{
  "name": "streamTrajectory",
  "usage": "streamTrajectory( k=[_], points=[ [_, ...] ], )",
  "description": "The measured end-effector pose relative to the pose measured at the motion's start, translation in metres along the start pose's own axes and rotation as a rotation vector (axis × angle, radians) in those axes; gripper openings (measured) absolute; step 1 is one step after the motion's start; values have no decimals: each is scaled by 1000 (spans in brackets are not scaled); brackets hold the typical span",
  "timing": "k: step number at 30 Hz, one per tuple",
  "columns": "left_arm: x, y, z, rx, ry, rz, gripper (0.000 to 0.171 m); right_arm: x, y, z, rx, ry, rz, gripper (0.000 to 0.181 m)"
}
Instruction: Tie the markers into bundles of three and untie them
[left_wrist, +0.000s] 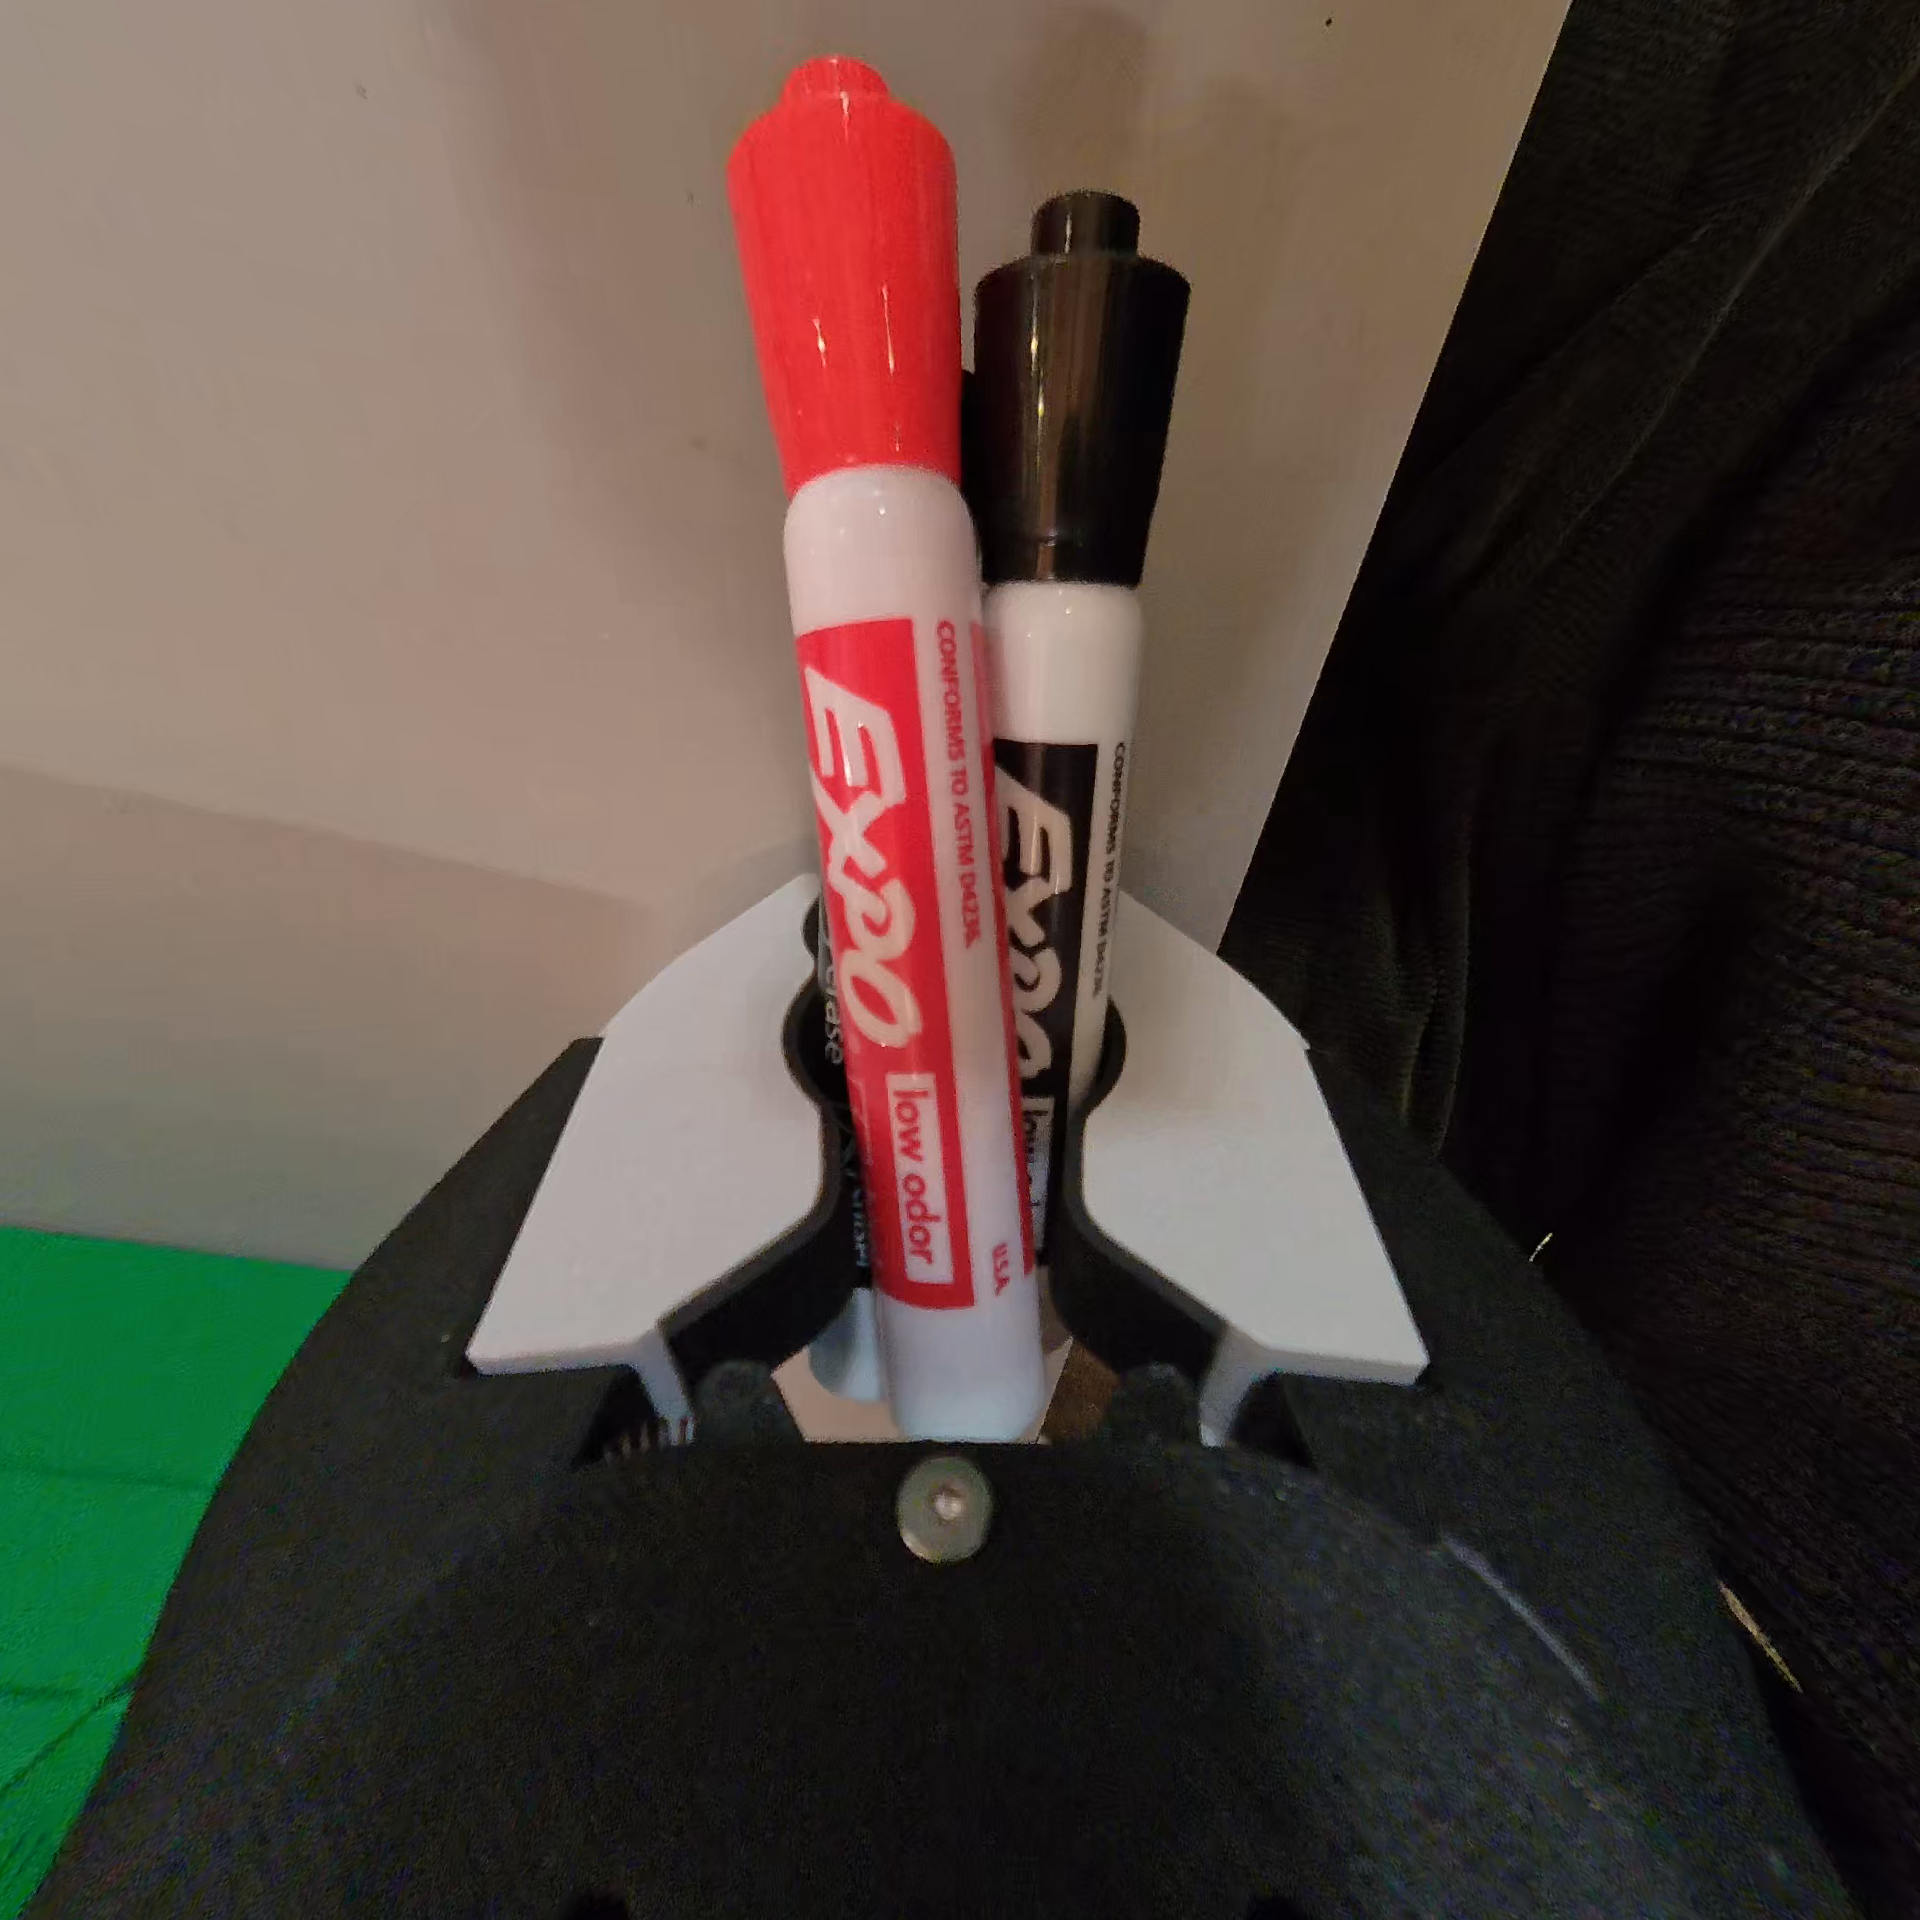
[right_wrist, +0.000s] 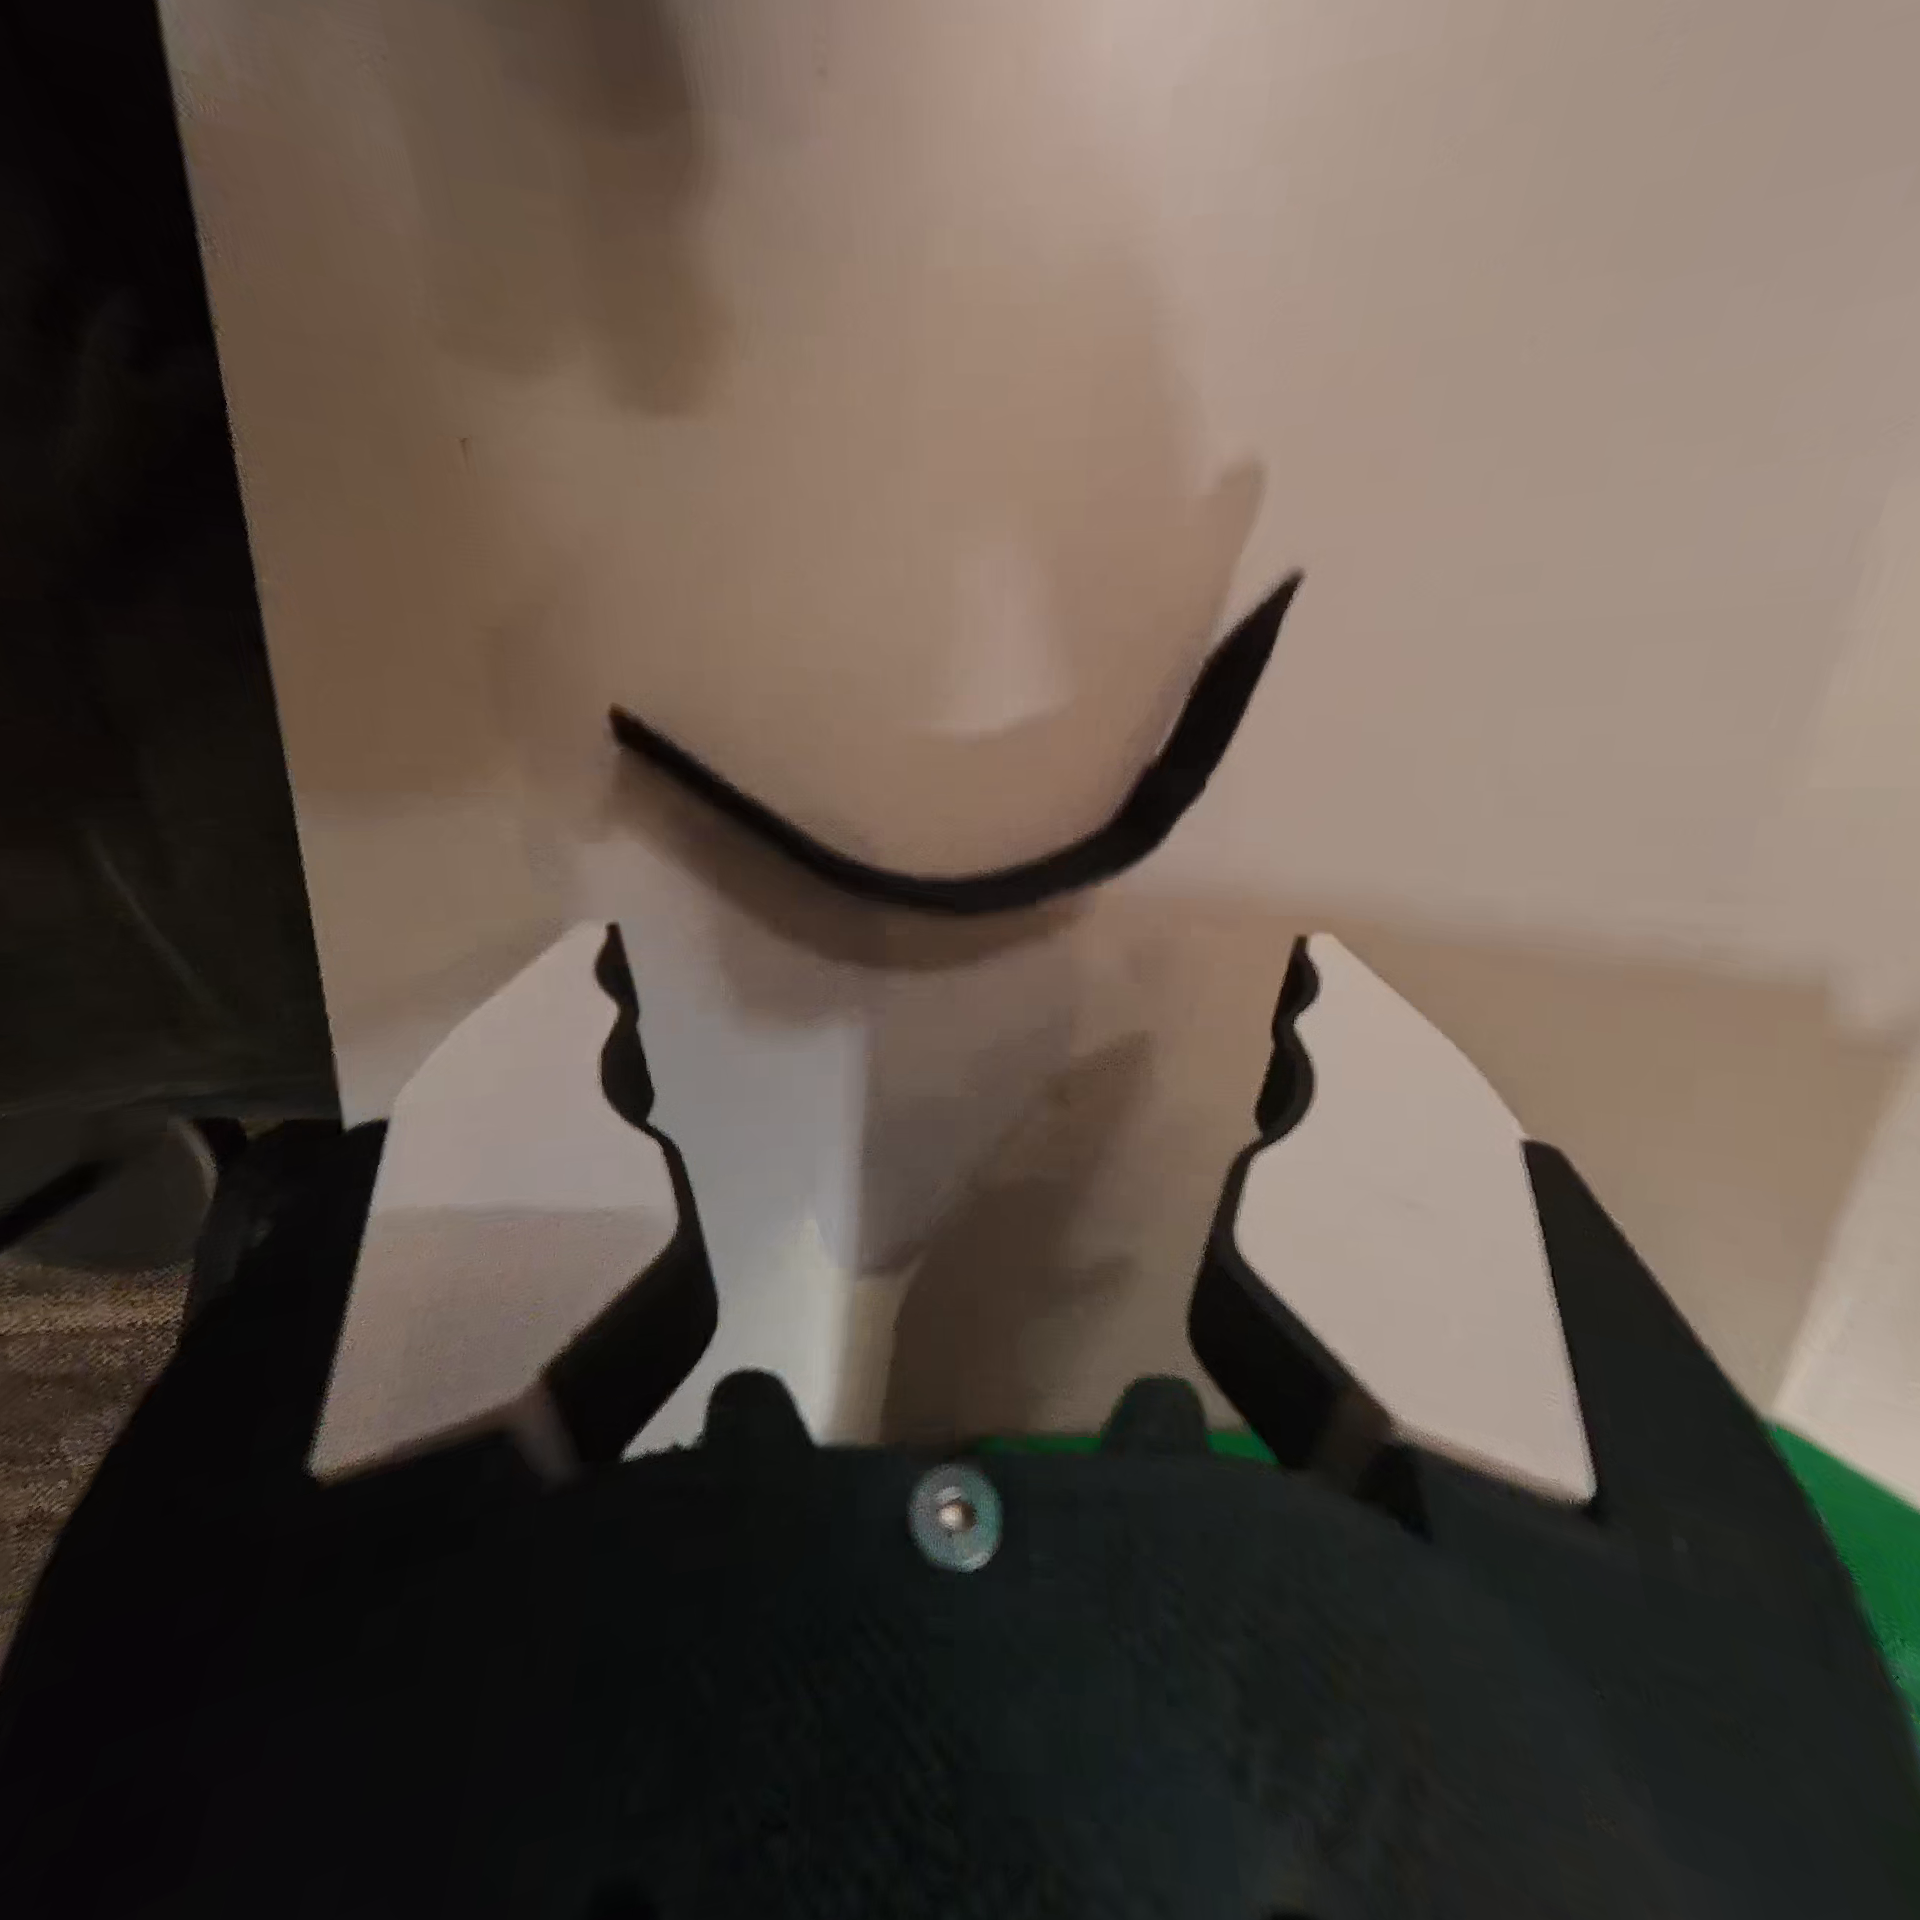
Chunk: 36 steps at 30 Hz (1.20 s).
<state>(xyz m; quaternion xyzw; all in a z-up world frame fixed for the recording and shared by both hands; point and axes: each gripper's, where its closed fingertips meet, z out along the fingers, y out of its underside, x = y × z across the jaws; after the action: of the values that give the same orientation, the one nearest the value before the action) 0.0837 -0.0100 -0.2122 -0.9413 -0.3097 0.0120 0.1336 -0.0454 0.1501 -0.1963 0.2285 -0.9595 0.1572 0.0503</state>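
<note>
My left gripper (left_wrist: 951, 935) is shut on two whiteboard markers that stick out forward between its white fingers. The red-capped marker (left_wrist: 883, 727) lies on the left and reaches farther out. The black-capped marker (left_wrist: 1070, 623) lies beside it on the right, touching it. A third marker body seems to sit behind the red one, mostly hidden. My right gripper (right_wrist: 951, 945) is open and empty. Just beyond its fingertips a black curved strap (right_wrist: 935, 883) hangs in front of a pale wall; this view is blurred.
A cream wall (left_wrist: 364, 468) fills the background of the left wrist view. A person's black knitted sleeve (left_wrist: 1662, 831) is at the right. A green surface (left_wrist: 125, 1455) is at the lower left, and also shows low right in the right wrist view (right_wrist: 1849, 1507). A dark panel (right_wrist: 104, 520) stands at left. One gripper's finger ends stand about 20 cm off the other's.
</note>
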Motion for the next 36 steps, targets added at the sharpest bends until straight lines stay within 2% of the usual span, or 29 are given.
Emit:
streamTrajectory(
  k=[3, 7, 11, 12, 15, 17, 25, 36],
  points=[
    [0, 0, 0, -3, -5, -1, 46, 1, -14, 16, 16, -50, -43, 112],
    [0, 0, 0, 2, -4, -2, 46, 0, -24, 27, 60, -157, 14, 103],
    [0, 0, 0, 12, 5, -1, 46, 9, -28, 26, 110, -149, 89, 72],
    [0, 0, 0, 15, 9, -2, 46, 9, -27, 26, 117, -151, 105, 70],
    [0, 0, 0, 19, 13, -2, 46, 11, -27, 24, 149, -140, 140, 68],
    [0, 0, 0, 18, 12, 0, 46, 10, -36, 18, 219, -144, 170, 64],
    [-1, -1, 0, 30, 20, 2, 46, -13, -108, -20, 644, -262, 369, 57],
    [-2, -4, 0, 35, 19, -4, 46, -26, -133, -4, 729, -270, 420, 56]
  ],
)
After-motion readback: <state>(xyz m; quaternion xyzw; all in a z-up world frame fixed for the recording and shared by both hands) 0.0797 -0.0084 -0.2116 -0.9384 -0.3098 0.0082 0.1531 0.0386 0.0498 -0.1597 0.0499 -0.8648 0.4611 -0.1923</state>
